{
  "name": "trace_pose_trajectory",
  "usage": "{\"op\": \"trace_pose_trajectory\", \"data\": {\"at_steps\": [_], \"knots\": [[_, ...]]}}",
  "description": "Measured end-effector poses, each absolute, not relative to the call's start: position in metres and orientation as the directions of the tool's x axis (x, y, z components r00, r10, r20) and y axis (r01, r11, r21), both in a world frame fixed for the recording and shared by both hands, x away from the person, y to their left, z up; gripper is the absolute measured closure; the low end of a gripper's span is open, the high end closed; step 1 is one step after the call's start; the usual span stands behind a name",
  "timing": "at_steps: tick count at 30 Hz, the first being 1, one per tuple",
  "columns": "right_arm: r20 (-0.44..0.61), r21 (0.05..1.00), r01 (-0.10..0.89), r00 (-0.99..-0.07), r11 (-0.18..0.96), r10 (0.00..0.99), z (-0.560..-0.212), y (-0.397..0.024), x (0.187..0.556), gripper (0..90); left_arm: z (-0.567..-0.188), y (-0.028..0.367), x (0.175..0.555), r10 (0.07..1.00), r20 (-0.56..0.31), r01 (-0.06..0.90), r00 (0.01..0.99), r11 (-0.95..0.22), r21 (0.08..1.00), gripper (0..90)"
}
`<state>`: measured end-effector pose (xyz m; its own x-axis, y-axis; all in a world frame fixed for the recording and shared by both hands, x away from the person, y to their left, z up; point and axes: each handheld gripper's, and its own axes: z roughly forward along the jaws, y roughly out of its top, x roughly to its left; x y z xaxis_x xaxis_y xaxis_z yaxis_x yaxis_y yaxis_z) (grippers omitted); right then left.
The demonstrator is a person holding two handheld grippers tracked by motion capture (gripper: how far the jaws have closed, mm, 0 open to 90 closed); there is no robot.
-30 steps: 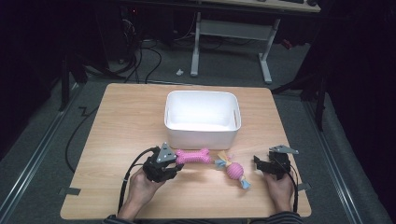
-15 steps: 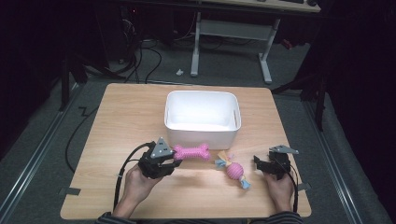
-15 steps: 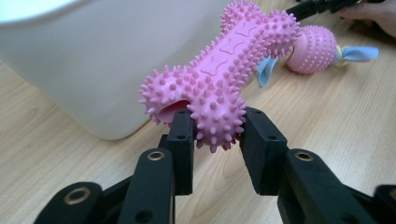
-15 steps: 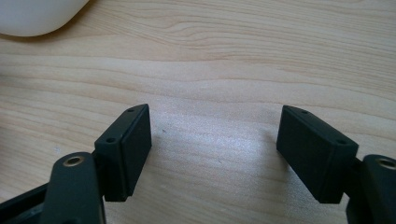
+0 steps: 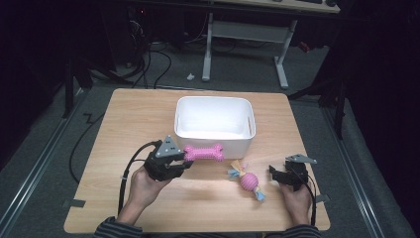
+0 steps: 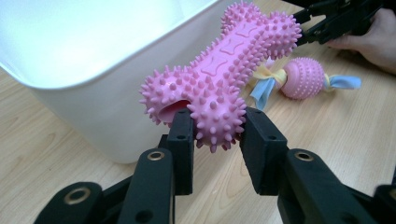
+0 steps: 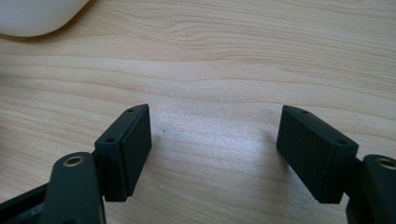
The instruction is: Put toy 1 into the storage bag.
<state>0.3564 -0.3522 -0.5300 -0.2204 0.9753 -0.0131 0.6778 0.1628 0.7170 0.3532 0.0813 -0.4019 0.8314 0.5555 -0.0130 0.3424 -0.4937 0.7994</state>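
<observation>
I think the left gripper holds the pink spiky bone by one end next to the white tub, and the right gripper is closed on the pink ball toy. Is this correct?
Not quite. The left gripper does hold the pink spiky bone by one end beside the white tub, but the right gripper is open and holds nothing: the right gripper view shows bare wood between its jaws. The pink ball toy lies on the table.

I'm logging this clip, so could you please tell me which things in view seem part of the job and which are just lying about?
Likely in play:
- left gripper, shut on the pink spiky bone
- white bin
- pink ball toy
- right gripper, open

Lying about:
- floor cables
- desk frame
</observation>
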Motion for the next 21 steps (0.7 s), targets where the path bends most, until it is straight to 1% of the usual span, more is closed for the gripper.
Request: {"op": "trace_pose_trajectory", "data": {"at_steps": [11,21], "knots": [[-0.011,0.717,0.678,-0.220,0.161,0.975,-0.530,-0.352,0.356,26.5,-0.378,0.078,0.369,0.540,-0.002,0.321,0.842,-0.499,0.805,66.5],[-0.013,0.717,0.678,-0.221,0.163,0.975,-0.530,-0.352,0.356,26.3,-0.370,0.072,0.387,0.536,0.001,0.323,0.844,-0.510,0.798,66.5]]}}
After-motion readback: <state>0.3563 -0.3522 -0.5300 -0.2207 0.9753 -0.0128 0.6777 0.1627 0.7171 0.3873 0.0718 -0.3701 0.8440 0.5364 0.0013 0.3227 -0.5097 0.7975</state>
